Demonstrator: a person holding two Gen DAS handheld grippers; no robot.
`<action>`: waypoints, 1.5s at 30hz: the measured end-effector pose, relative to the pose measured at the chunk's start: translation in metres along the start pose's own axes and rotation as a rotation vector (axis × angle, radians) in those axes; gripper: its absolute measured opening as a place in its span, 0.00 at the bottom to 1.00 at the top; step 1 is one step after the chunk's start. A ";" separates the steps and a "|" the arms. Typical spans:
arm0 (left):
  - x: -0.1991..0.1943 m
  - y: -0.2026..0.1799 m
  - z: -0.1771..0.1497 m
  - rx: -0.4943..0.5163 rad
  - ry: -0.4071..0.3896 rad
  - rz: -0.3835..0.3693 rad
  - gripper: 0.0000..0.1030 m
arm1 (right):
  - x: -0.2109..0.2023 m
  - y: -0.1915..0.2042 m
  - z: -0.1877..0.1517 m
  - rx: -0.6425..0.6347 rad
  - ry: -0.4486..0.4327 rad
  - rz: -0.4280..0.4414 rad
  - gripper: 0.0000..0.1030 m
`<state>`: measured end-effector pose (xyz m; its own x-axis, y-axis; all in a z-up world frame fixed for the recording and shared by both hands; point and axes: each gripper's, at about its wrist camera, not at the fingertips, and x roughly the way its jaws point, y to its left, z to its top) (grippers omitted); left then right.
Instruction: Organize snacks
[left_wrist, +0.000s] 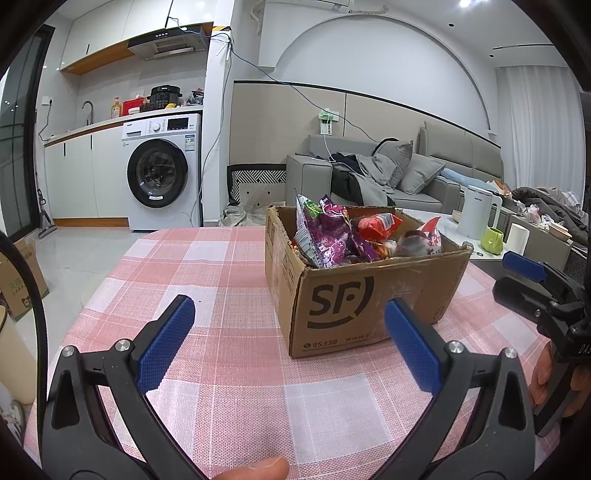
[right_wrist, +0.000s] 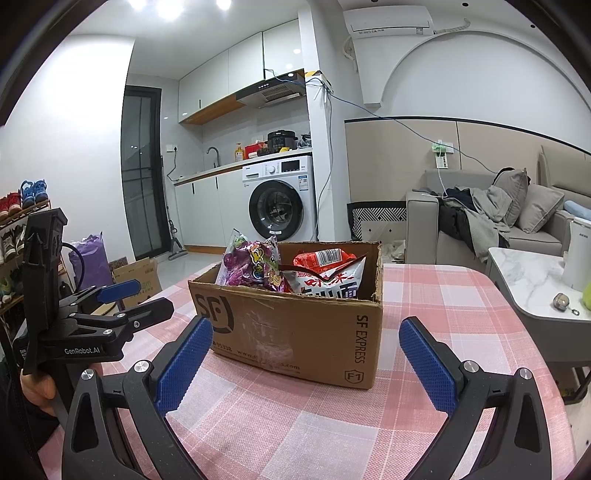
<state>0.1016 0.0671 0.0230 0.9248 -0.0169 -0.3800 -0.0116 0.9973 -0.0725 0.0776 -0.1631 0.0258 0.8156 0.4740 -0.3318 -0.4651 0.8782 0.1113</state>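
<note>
The worktop (left_wrist: 221, 369) wears a cloth checked in pink and white, and the cardboard box (left_wrist: 351, 295) at its 1 o'clock is plain brown with a black printed logo. Inside it, a purple snack bag (left_wrist: 334, 236) lies at 9 o'clock of a red bag (left_wrist: 376, 223). Both the left hand-held gripper (left_wrist: 288, 347) and the right hand-held gripper (right_wrist: 306, 365) are black with blue, fine-dotted pads (left_wrist: 166, 343).

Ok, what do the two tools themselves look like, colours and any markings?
Both match: black plastic frames with triangular cut-outs and silver screws, each finger faced with a blue textured pad. The left tool carries white "GenRobot.AI" lettering on its body, seen from the right wrist view. The right tool shows partial white letters on its side. Bare hands hold them; no sleeves visible.
</note>
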 end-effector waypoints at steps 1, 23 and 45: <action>0.000 0.000 0.000 0.000 0.000 -0.001 0.99 | 0.000 0.000 0.000 0.000 0.000 0.000 1.00; 0.001 0.001 -0.001 -0.007 0.003 0.003 0.99 | 0.003 -0.001 -0.001 0.008 0.009 0.000 1.00; 0.001 0.001 -0.001 -0.007 0.000 -0.001 0.99 | 0.002 0.000 0.000 0.009 0.009 0.000 1.00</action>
<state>0.1017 0.0678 0.0215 0.9248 -0.0184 -0.3800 -0.0129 0.9967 -0.0797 0.0795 -0.1624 0.0248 0.8124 0.4731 -0.3407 -0.4618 0.8789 0.1193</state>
